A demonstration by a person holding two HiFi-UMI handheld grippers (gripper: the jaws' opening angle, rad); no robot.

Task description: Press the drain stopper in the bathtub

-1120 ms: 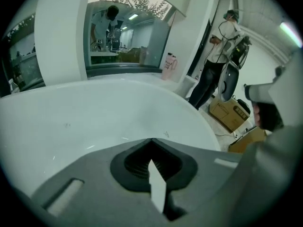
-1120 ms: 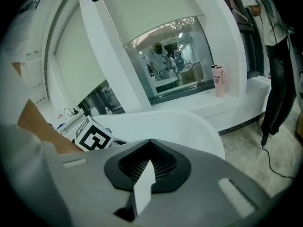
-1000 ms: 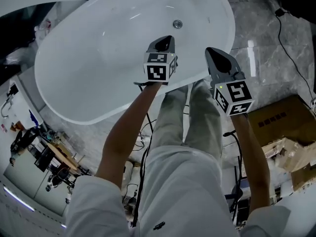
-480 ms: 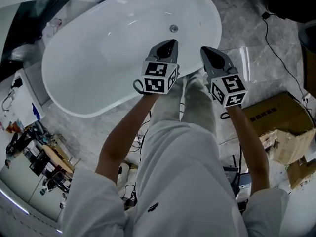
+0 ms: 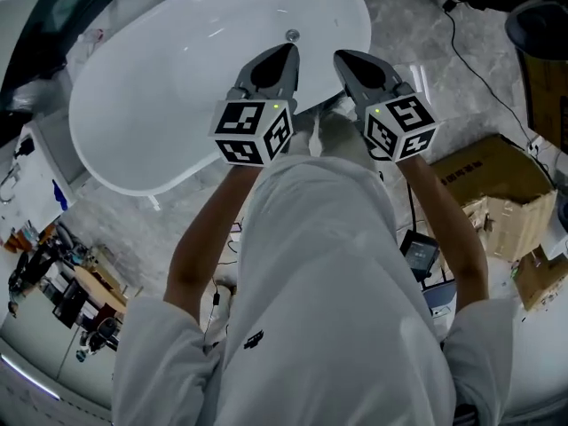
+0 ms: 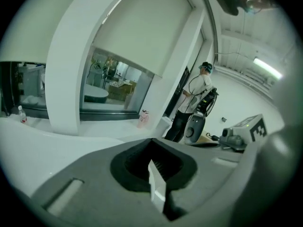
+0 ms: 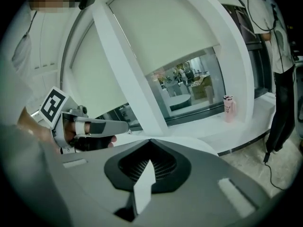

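Holding both tools out in front, the person stands by the near rim of the white bathtub (image 5: 160, 105), which fills the head view from 9 to 12 o'clock. The drain stopper (image 5: 292, 35) sits on the tub floor at about 12 o'clock. It is a small round metal spot just beyond the tip of the left gripper (image 5: 282, 56), apart from it. It is too small to tell whether it is up or down.

The left gripper is clenched on nothing, its jaws pressed together in its own view. The right gripper (image 5: 348, 60) lies beside it at 1 o'clock over the tub's edge, also clenched and empty.

A cardboard box (image 5: 497, 189) stands on the grey stone floor (image 5: 417, 16) at 3 o'clock, and a black cable (image 5: 475, 65) trails at 2 o'clock. In the right gripper view a pink bottle (image 7: 228, 109) stands on a white ledge at 3 o'clock.
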